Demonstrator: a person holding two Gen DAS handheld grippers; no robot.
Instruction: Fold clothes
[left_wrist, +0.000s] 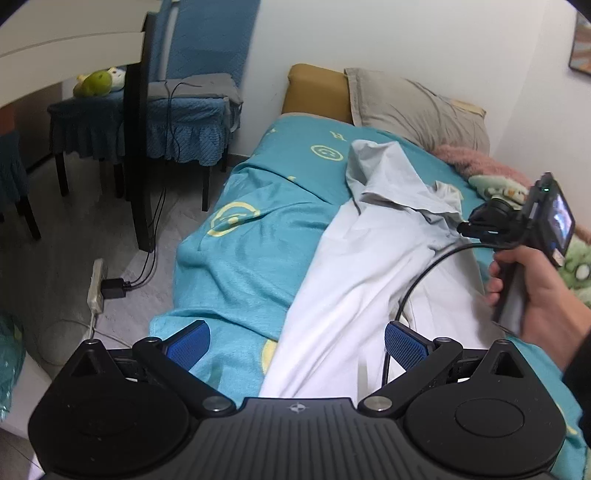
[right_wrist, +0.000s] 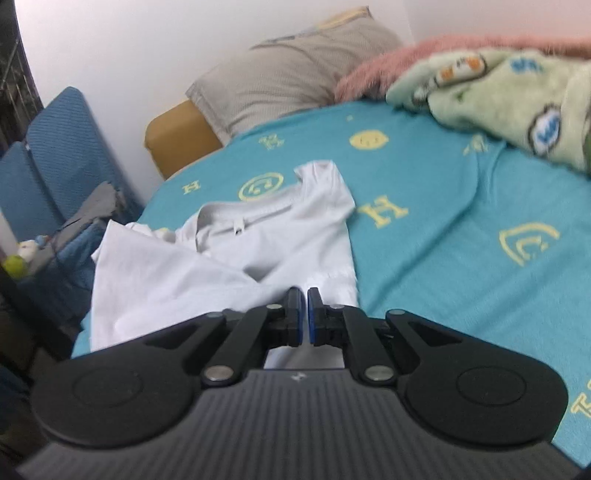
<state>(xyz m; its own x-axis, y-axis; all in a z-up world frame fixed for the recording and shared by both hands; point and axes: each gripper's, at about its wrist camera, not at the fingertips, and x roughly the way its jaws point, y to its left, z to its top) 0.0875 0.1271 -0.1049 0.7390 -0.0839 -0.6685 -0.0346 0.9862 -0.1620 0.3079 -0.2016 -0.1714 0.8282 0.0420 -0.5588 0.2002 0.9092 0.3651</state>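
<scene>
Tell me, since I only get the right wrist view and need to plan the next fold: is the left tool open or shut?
Observer: Open. The left tool has its pads wide apart over the lower part of the white shirt, and it grips nothing.
Operator: Is anything lying on the cloth that I can't see?
Observer: Yes, a black cable curves from the right tool down across the shirt.
Operator: What is beside the bed on the left?
Observer: A power strip lies on the floor there, with a black plug in it.
</scene>
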